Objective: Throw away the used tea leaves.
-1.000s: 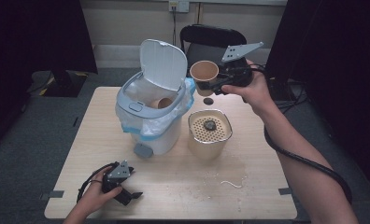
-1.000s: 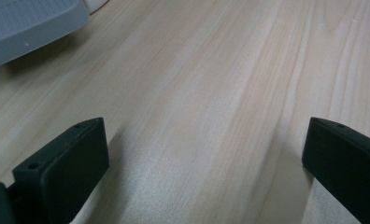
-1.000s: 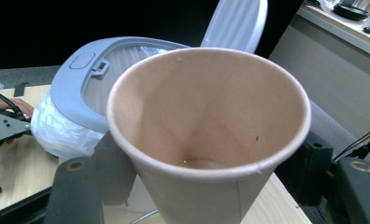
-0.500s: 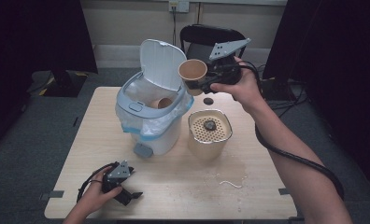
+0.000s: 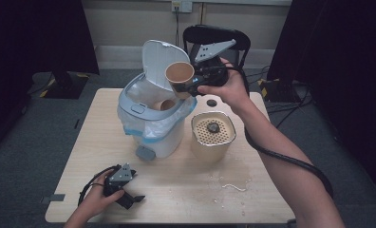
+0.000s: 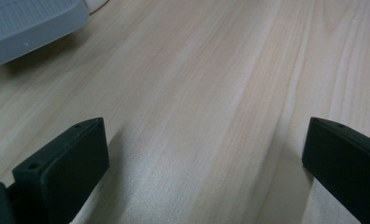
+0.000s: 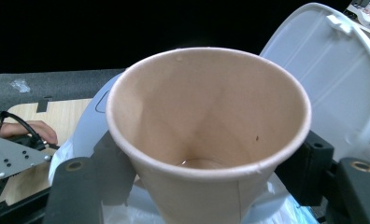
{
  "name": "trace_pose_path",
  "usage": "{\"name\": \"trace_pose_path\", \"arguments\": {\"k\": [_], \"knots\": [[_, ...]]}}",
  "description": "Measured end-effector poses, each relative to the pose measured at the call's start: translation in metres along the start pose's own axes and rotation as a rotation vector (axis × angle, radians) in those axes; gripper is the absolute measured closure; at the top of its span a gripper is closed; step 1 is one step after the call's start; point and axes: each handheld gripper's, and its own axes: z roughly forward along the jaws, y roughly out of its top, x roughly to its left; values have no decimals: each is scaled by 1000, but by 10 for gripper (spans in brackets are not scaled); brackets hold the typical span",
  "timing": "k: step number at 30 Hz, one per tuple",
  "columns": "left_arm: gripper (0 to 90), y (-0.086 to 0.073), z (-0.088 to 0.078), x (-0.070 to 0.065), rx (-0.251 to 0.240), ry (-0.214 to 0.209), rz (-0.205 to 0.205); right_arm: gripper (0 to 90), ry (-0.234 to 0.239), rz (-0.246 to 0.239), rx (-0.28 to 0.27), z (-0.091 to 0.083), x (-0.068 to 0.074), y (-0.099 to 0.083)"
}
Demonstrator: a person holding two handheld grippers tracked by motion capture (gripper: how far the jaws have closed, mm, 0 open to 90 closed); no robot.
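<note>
Our right tongs (image 5: 192, 86) clench a paper cup (image 5: 180, 76) above the open pedal bin (image 5: 153, 118); released early, it could glance off the rim. Left tongs (image 5: 137, 199) gape, idle on the bench (image 5: 186, 185).

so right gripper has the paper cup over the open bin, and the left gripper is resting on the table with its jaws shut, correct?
Not quite. The left gripper does rest on the table, but its jaws stand wide apart with bare wood between them, as the left gripper view shows. The rest holds: the right gripper grips the paper cup above the open bin.
</note>
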Motion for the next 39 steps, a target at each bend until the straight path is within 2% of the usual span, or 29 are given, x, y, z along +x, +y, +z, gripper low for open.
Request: {"name": "trace_pose_path", "arguments": {"k": [22,25,27,28,32,39], "knots": [[0,0,0,0,1,0,1,297,26,6,23,41,2,-3],[0,0,0,0,1,1,1,278,31,23,27,48,3,-3],[0,0,0,0,1,1,0,216,29,23,30,51,5,-3],[0,0,0,0,1,1,0,187,26,32,30,52,6,-3],[0,0,0,0,1,1,1,167,31,50,27,51,5,-4],[0,0,0,0,1,0,1,162,28,53,24,41,4,-6]]}}
